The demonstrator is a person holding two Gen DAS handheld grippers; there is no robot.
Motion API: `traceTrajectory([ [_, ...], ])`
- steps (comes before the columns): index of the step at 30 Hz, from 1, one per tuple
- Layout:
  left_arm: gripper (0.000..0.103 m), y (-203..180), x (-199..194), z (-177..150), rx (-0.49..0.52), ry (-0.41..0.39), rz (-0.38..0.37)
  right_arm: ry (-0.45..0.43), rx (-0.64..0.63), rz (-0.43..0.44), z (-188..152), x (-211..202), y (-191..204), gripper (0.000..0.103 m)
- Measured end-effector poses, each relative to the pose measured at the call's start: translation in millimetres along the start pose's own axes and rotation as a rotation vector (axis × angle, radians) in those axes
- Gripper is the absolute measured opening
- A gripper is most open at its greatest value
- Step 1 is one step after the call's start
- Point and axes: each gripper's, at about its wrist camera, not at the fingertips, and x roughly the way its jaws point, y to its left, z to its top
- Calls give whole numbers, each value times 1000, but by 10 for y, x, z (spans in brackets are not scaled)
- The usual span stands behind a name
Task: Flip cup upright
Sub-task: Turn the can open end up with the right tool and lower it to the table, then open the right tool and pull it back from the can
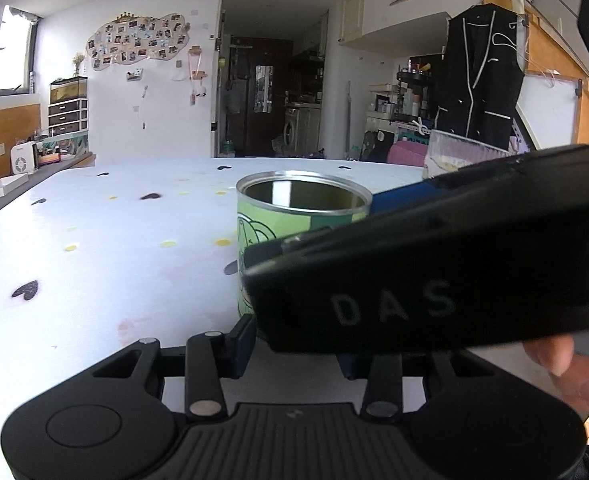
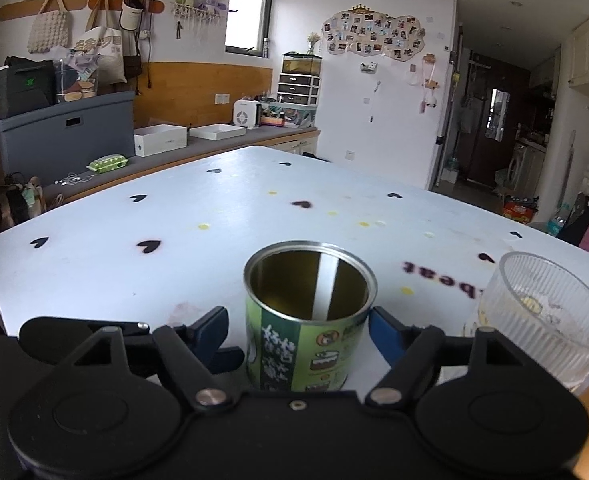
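Observation:
A green printed tin cup (image 2: pixel 306 320) stands upright on the white table (image 2: pixel 134 280), its open mouth facing up. My right gripper (image 2: pixel 298 322) is open and straddles the cup low down, one blue pad on each side. The right pad sits at the cup's wall and the left one is a little off it. In the left wrist view the cup (image 1: pixel 278 220) is half hidden behind the right gripper's black finger (image 1: pixel 394 280), which crosses from the right. My left gripper (image 1: pixel 294 354) is open just in front of it, holding nothing.
A clear ribbed glass (image 2: pixel 550 312) stands close to the right of the tin cup, also seen as the glass (image 1: pixel 462 152) behind the right gripper. A person's hand (image 1: pixel 566 368) shows at lower right. The table's far edge borders a counter with white boxes (image 2: pixel 160 140).

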Motion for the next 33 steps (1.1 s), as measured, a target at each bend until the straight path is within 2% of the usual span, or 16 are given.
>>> traceTrajectory([
  [3,43,23,-8,-6,-6,0,11,-14,-7,-6,-2,-45,45,84],
  [10,43,30,-197,-2,-24,-20,38,-73,16,-15,35,-291,-14,86],
  [17,45,14,-548,159,-55,-75,81,-155,49,-10,102,-650,-178,87],
  [24,67,-35,-912,369,-114,-118,132,-229,62,-54,66,-1019,-361,91],
  [28,82,-98,-1140,448,-107,-154,158,-252,74,-77,22,-1196,-470,94],
  [33,93,-198,-1334,508,-94,-192,187,-265,80,-101,-46,-1380,-565,98],
])
